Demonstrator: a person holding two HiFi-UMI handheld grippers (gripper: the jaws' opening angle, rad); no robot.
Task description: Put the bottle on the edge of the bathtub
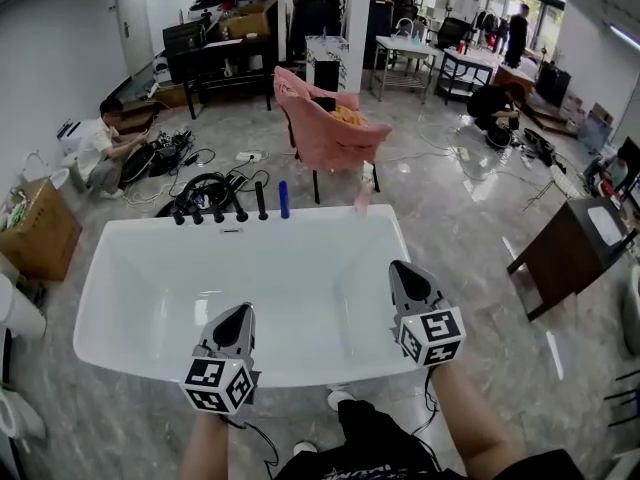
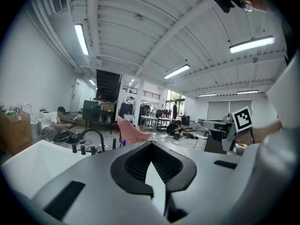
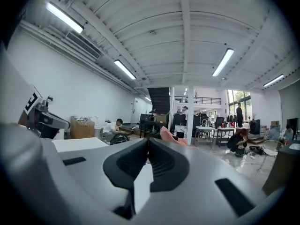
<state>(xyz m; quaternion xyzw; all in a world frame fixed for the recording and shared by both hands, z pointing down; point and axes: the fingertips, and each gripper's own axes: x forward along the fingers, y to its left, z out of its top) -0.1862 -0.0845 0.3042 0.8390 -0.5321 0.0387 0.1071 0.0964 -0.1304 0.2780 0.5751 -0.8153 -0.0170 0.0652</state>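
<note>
A slim, upright blue bottle stands on the far rim of a glossy white, rectangular bathtub with rounded corners, just right of a row of black cylindrical tap fittings and a curved black spout. The bottle is well apart from both grippers, across the full width of the tub from them. At the near rim, the left gripper and the right gripper, each a smooth grey shell tapering to a point with ribbed black pads and a cube of square markers, are held side by side over the basin. The left gripper view shows its jaws closed tip to tip on nothing; the right gripper view shows the same, pads pressed together and empty. Behind the tub, beyond its far right corner, a pink upholstered chair sits on polished grey marble-patterned floor. A cardboard box stands off the tub's left end, and a person crouches among black cables farther back
</note>
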